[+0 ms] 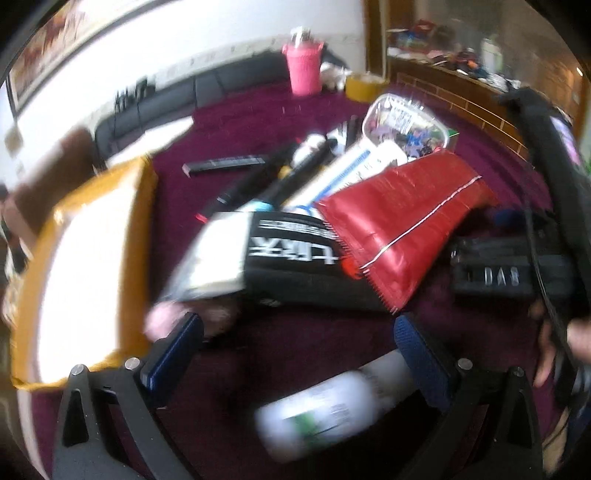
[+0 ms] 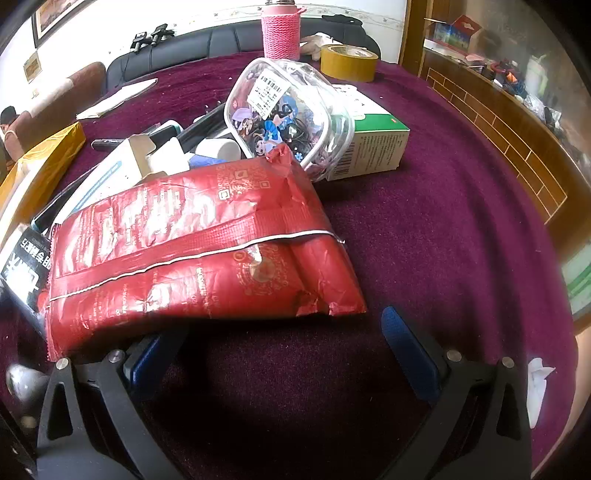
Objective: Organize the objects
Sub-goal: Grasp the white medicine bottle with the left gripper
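Observation:
A heap of objects lies on the purple cloth. A red foil packet (image 2: 192, 251) rests on top of it, over a black packet with white lettering (image 1: 295, 258). Behind them are a clear pouch of cartoon trinkets (image 2: 284, 118) and a green-and-white box (image 2: 373, 144). My right gripper (image 2: 280, 354) is open just in front of the red packet, whose near edge overlaps the left finger (image 2: 147, 358). My left gripper (image 1: 295, 347) is open in a blurred view. A white bottle (image 1: 332, 406) lies low between its fingers, not pressed by the pads.
A yellow-rimmed box (image 1: 74, 277) stands at the left. A pink bottle (image 2: 280, 33) and a tape roll (image 2: 349, 61) are at the back, with a black comb (image 1: 225, 162) nearer. A hand (image 1: 576, 339) holds the other tool at the right. A white tissue (image 2: 535, 384) lies at the right.

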Demonstrator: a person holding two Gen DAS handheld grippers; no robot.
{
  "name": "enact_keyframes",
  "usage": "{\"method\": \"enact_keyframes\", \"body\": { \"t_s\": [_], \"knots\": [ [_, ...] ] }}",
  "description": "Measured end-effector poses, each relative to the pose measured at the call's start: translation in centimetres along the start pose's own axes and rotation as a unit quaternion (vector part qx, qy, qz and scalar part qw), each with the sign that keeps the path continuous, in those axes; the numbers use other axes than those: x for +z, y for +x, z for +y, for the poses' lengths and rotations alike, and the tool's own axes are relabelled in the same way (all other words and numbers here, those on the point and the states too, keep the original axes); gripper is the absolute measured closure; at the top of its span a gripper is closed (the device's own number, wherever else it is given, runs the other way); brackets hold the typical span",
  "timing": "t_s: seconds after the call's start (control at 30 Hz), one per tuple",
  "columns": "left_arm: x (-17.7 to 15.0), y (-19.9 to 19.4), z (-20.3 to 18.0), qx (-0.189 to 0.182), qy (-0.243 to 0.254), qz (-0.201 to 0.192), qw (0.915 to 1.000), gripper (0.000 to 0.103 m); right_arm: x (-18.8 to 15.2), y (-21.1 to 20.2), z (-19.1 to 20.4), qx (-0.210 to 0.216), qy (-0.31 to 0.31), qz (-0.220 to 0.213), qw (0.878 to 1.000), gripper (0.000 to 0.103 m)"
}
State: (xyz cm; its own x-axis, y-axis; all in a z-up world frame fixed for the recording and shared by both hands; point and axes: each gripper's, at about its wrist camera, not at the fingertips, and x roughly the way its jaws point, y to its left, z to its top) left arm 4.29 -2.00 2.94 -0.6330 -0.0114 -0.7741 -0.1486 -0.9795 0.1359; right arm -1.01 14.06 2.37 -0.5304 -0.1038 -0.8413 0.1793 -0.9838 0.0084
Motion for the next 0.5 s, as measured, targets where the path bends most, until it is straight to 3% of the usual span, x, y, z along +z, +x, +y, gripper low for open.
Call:
{"method": "enact_keyframes", "body": {
  "t_s": [0.1, 0.3, 0.5],
  "knots": [
    [-1.3, -1.5, 1.5, 0.009, 0.030, -0.009, 0.9995, 0.001, -0.1, 0.1, -0.1, 0.003, -0.005, 0.001, 1.000, 0.000],
    [-3.6, -3.6, 5.4, -0.016, 0.019, -0.021, 0.9995, 0.001, -0.5, -2.6, -1.3, 0.024, -0.018, 0.007, 1.000, 0.000],
    [-4.1, -4.2, 7.7, -0.080, 0.022, -0.054, 0.9951, 0.002, -1.4, -7.0, -1.9, 0.108, -0.007, -0.015, 0.994, 0.000]
  ]
}}
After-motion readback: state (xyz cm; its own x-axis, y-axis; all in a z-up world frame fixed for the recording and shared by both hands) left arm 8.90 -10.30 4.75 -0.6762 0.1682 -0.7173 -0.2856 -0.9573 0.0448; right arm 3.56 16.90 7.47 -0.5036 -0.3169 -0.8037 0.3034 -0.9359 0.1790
